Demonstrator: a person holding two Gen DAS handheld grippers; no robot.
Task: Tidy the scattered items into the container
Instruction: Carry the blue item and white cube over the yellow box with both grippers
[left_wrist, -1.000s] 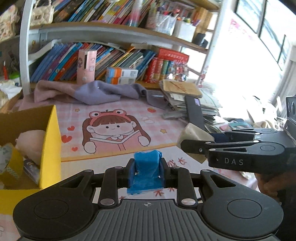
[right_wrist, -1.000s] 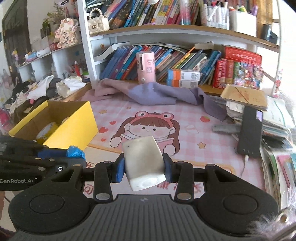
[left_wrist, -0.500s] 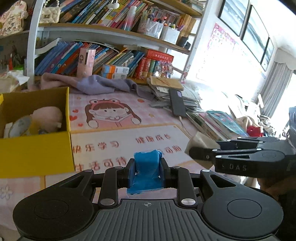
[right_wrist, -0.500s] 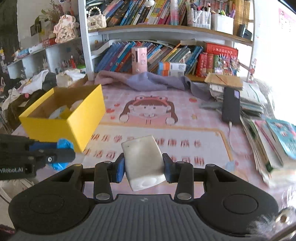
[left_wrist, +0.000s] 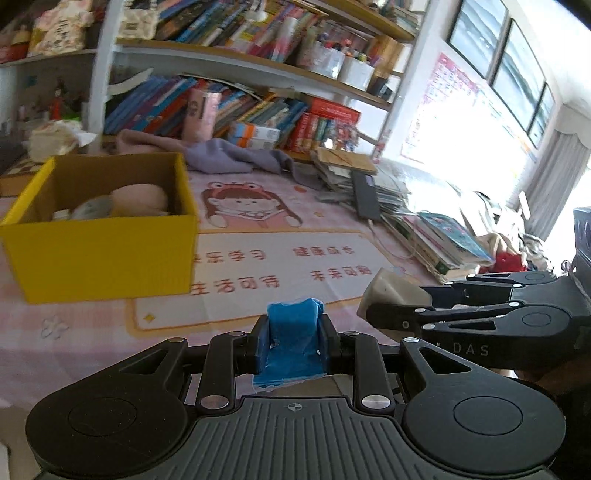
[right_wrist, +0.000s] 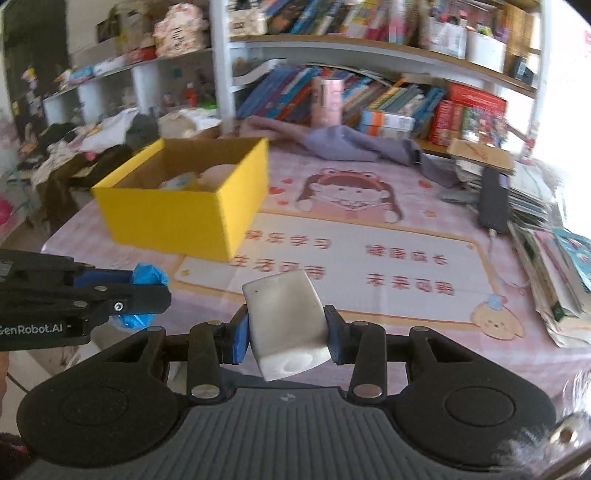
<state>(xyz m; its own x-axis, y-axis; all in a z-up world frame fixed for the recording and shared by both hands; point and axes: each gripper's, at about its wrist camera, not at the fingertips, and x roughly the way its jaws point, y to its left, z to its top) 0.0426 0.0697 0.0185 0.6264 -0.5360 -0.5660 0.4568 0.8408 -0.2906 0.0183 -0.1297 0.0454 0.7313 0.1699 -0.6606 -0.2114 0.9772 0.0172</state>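
The box is bright yellow outside and plain brown cardboard inside. The mat over the worktop is pink-and-white check, printed with a cartoon girl and red characters. Between black jaws sit a blue crumpled wrapper and a white block. A lilac cloth lies behind.

Cartoon-girl mat, purple cloth, dark slab, perhaps a phone, bookshelf

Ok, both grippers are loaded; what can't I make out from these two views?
- Yellow box contents: near wall hides most in both views; pale shapes, blurred.
- Blue item in left gripper: crumpled; identity unclear.
- White block in right gripper: underside hidden.
- Table near edge: gripper bodies cover it.
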